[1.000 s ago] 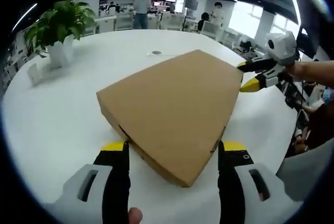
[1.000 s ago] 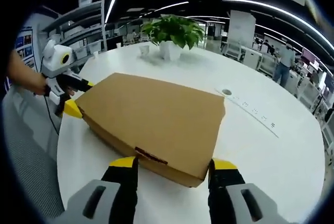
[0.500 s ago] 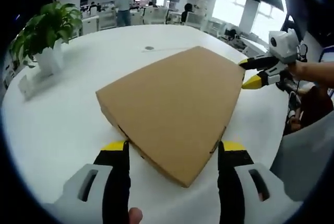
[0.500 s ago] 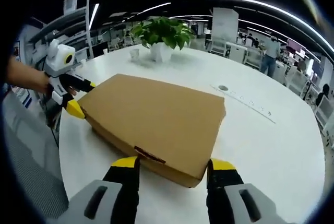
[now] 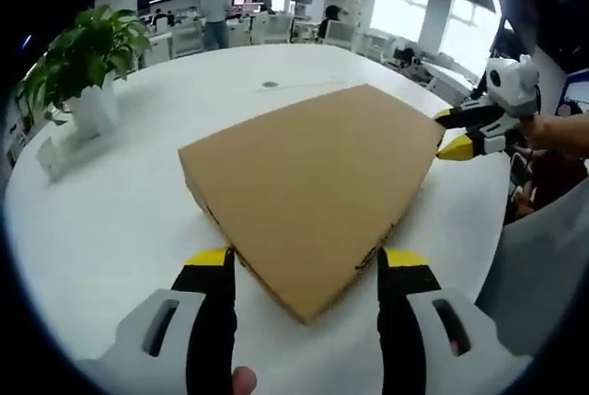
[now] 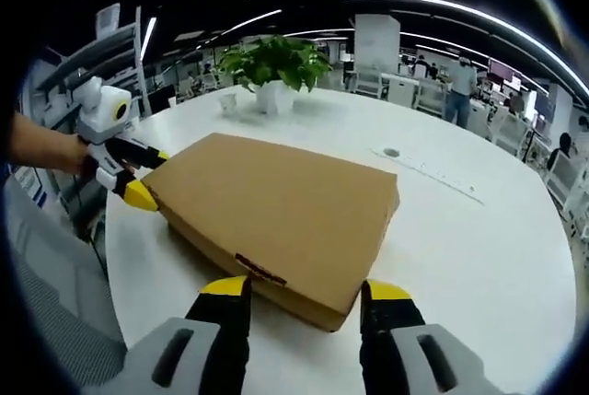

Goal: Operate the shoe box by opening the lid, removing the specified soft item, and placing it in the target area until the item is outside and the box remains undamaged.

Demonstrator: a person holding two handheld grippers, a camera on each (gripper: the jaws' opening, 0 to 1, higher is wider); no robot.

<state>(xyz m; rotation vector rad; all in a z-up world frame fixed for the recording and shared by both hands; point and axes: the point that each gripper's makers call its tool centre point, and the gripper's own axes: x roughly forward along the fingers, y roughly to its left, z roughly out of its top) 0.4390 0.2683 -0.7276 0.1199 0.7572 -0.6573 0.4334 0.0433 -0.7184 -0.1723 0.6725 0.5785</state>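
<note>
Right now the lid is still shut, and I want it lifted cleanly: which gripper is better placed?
Probably the right gripper: its open jaws straddle the shoe box by the lid's front tab; the left gripper straddles a corner.

A round white table (image 5: 110,220) carries a closed brown cardboard box (image 5: 308,188) at centre and a potted plant (image 5: 83,63) at ten o'clock in the left gripper view.

Before you lies a plain tan cardboard shoe box (image 5: 313,188), unprinted but for a small dark mark on its front edge, on a white table (image 5: 101,220). Your left gripper (image 5: 302,271) and right gripper (image 6: 297,303) show black jaws tipped yellow on pale grey bodies. A green-leaved plant (image 6: 271,59) stands in a white pot.
</note>
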